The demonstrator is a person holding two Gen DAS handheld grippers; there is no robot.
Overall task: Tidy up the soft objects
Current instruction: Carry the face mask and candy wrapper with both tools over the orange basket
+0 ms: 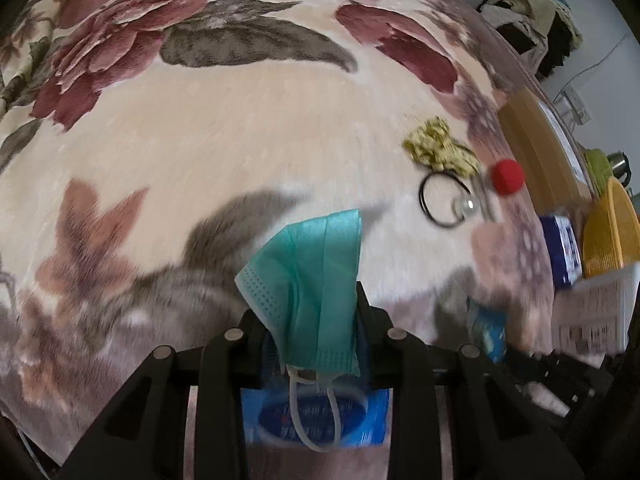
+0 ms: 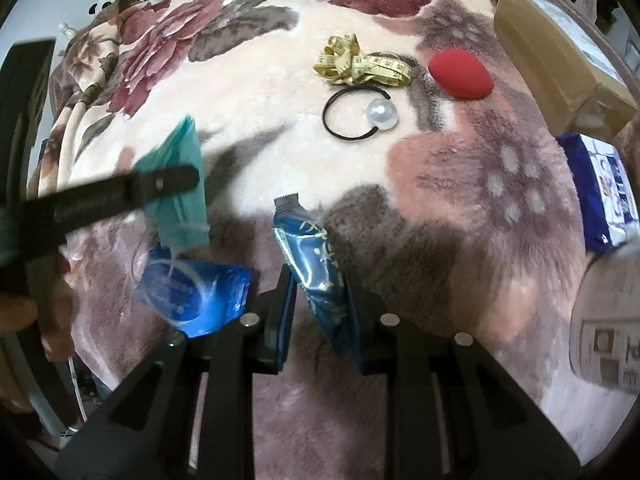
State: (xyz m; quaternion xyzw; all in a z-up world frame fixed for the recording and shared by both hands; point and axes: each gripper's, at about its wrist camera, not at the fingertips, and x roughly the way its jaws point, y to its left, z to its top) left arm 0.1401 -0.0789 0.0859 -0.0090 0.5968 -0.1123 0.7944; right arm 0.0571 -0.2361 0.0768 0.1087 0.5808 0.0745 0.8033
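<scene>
My left gripper [image 1: 312, 308] is shut on a green face mask [image 1: 316, 248], which hangs folded between the fingers with its white ear loops dangling. Below it a blue packet [image 1: 320, 420] lies on the blanket. The right wrist view shows the same mask [image 2: 180, 160] under a left finger [image 2: 160, 184], above the blue packet [image 2: 196, 292]. My right gripper [image 2: 318, 276] is shut on a dark blue tube [image 2: 304, 232], crimped end pointing away. Further off lie a yellow tape measure [image 2: 364, 64], a red sponge [image 2: 460, 74] and a black hair tie with a pearl [image 2: 382, 114].
Everything rests on a floral plush blanket [image 2: 460, 200]. A cardboard box [image 2: 556, 60] and a blue tissue pack [image 2: 600, 192] sit along the right edge. A white basket [image 2: 608, 320] stands at the right, with a yellow basket [image 1: 612, 232] behind it.
</scene>
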